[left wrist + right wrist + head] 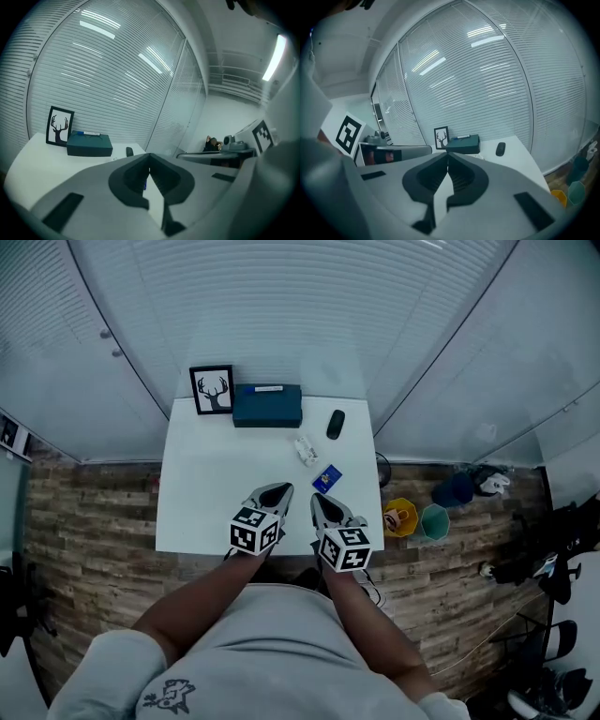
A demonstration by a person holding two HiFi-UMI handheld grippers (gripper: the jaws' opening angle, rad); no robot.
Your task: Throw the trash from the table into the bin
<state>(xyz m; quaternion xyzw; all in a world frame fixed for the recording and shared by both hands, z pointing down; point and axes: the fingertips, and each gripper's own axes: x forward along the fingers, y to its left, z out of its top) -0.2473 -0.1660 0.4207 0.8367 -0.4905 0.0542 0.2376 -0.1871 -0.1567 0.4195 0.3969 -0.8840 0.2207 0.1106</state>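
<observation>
A white table is set against a wall of closed blinds. At its far left corner a framed picture of deer antlers is stood upright, and a dark teal box is placed just beside it on the right. A black computer mouse is seen further right, near the far right corner. Nearer the middle, a small white crumpled wrapper is laid, and a blue packet is found close to it, toward the right edge. On the wood-plank floor right of the table, a yellow bin and a green bin are stood side by side.
</observation>
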